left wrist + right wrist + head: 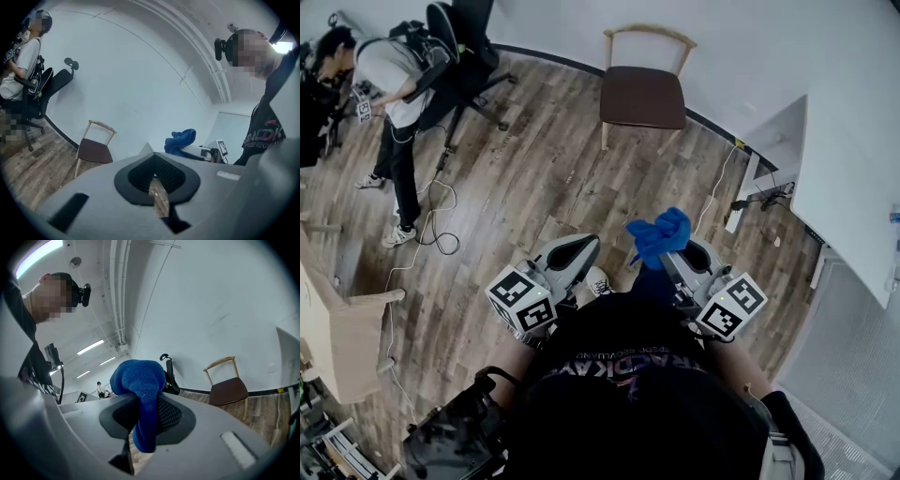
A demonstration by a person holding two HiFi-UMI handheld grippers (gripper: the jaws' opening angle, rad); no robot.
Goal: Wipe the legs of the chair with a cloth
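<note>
cloth (pixel 140 380): blue, soft knit/terry, bunched in a lump; clamped in the right gripper (pixel 673 255), top bulging above the jaws, a tail hanging below
cloth handling: judged light, limp and grippy, nothing to break; best pinched mid-bunch as it is, leaving a loose pad free to rub with
cloth location: held in the air in front of the person, well apart from the chair
right gripper: jaws closed down on the cloth
left gripper (pixel 157 187): jaws drawn in to a thin slit, nothing between them, only floor showing through
chair (pixel 642 94): light wood frame, curved back rail, dark brown seat, against the white wall (pixel 750 47), upright
chair legs (pixel 605 137): thin pale wood, judged stiff and smooth; not touched by anything yet
progress: judged not started; approach and crouch needed first
floor (pixel 534 187): wood planks, loose black cable (pixel 431 225) lying on it
office chair (pixel 464 52): black, wheeled, far left
bystander (pixel 389 84): standing by the office chair, well apart
</note>
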